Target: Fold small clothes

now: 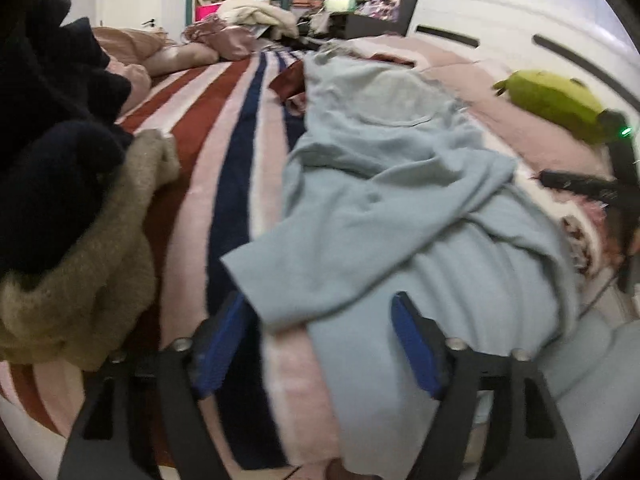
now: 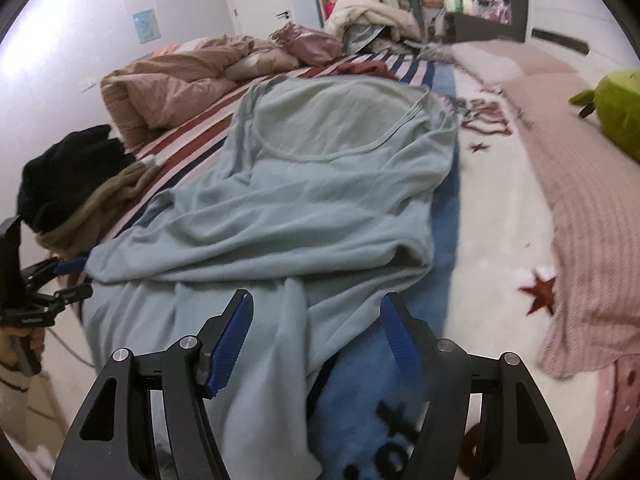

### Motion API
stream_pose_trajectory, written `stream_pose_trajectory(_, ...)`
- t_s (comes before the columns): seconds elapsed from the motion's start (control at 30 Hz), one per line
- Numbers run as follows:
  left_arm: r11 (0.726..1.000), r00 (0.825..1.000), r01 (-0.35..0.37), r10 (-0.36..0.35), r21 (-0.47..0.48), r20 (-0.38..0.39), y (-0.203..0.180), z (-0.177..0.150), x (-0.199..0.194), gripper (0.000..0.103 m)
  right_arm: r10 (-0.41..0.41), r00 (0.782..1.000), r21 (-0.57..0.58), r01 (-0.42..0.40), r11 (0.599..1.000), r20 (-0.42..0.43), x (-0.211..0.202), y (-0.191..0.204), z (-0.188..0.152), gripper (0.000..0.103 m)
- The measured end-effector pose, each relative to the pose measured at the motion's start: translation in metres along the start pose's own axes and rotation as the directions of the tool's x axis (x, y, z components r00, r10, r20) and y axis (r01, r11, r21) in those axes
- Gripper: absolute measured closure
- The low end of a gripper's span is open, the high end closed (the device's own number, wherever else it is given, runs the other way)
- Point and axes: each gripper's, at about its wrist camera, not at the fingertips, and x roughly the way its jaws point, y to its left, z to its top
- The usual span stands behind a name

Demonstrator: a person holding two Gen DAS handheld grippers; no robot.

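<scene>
A pale blue long-sleeved top [image 2: 320, 184] lies rumpled on the bed, neckline at the far end. One sleeve [image 1: 320, 264] is folded across its body. My left gripper [image 1: 320, 320] hovers over the sleeve's cuff end with its blue pads wide apart and not pressing the cloth. In the right wrist view the left gripper [image 2: 74, 278] sits at the top's left edge, held by a hand. My right gripper [image 2: 316, 320] stands open over the hem, with a fold of the cloth lying loose between its fingers.
A striped blanket [image 1: 224, 168] covers the bed. A heap of dark and tan knitwear [image 1: 72, 208] sits to the left. A pink cover [image 2: 580, 208], a green plush toy [image 1: 556, 104] and a white headboard [image 1: 500, 20] lie to the right. A crumpled duvet [image 2: 168, 88] is farther back.
</scene>
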Motion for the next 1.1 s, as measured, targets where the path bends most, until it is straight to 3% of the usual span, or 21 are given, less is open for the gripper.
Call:
stream_pose_trajectory(0.3, 0.987, 0.989, 0.131, -0.137, -0.092, -0.058, 0.004, -0.016, 0.012, 0.021, 0.135, 0.982, 0.114, -0.120, 0.986, -0.136, 0.000, -0.014, -0.045, 0.041)
stream_pose_trajectory(0.4, 0.990, 0.991, 0.122, -0.126, -0.067, -0.055, -0.005, -0.013, 0.019, 0.023, 0.176, 0.968, 0.112, -0.157, 0.981, -0.179, 0.007, -0.009, -0.057, 0.040)
stream_pose_trajectory(0.47, 0.988, 0.988, 0.139, -0.142, -0.061, -0.055, -0.010, -0.007, 0.025, 0.043, 0.190, 0.966, 0.089, -0.177, 0.980, -0.172, 0.007, -0.002, -0.059, 0.040)
stream_pose_trajectory(0.53, 0.986, 0.986, 0.154, -0.157, -0.059, -0.059, -0.013, -0.001, 0.033, 0.056, 0.241, 0.954, 0.076, -0.231, 0.970, -0.177, 0.011, 0.007, -0.059, 0.041)
stream_pose_trajectory(0.6, 0.984, 0.984, 0.166, -0.170, -0.058, -0.059, -0.015, 0.004, 0.040, 0.060, 0.222, 0.956, 0.037, -0.219, 0.975, -0.190, 0.018, 0.018, -0.056, 0.042)
stream_pose_trajectory(0.7, 0.983, 0.982, 0.178, -0.180, -0.043, -0.057, -0.020, 0.009, 0.046, 0.071, 0.192, 0.964, 0.024, -0.191, 0.981, -0.182, 0.031, 0.026, -0.047, 0.054)
stream_pose_trajectory(0.77, 0.981, 0.981, 0.185, -0.187, -0.054, -0.053, -0.018, 0.011, 0.048, 0.093, 0.171, 0.971, 0.065, -0.162, 0.985, -0.169, 0.041, 0.026, -0.038, 0.072)
stream_pose_trajectory(0.8, 0.978, 0.978, 0.199, -0.203, -0.069, -0.052, -0.017, 0.012, 0.050, 0.096, 0.167, 0.972, 0.076, -0.157, 0.985, -0.162, 0.044, 0.025, -0.034, 0.088)
stream_pose_trajectory(0.83, 0.976, 0.977, 0.204, -0.208, -0.072, -0.047, -0.017, 0.013, 0.050, 0.097, 0.174, 0.972, 0.085, -0.162, 0.983, -0.158, 0.045, 0.025, -0.031, 0.096)
stream_pose_trajectory(0.93, 0.974, 0.976, 0.218, -0.218, -0.056, 0.008, -0.019, 0.015, 0.037, 0.097, 0.199, 0.972, 0.094, -0.188, 0.978, -0.126, 0.034, 0.023, -0.028, 0.098)
stream_pose_trajectory(1.1, 0.962, 0.959, 0.265, -0.256, -0.064, 0.120, -0.011, 0.028, -0.004, 0.097, 0.286, 0.958, 0.129, -0.283, 0.950, -0.005, -0.009, 0.013, -0.025, 0.099)
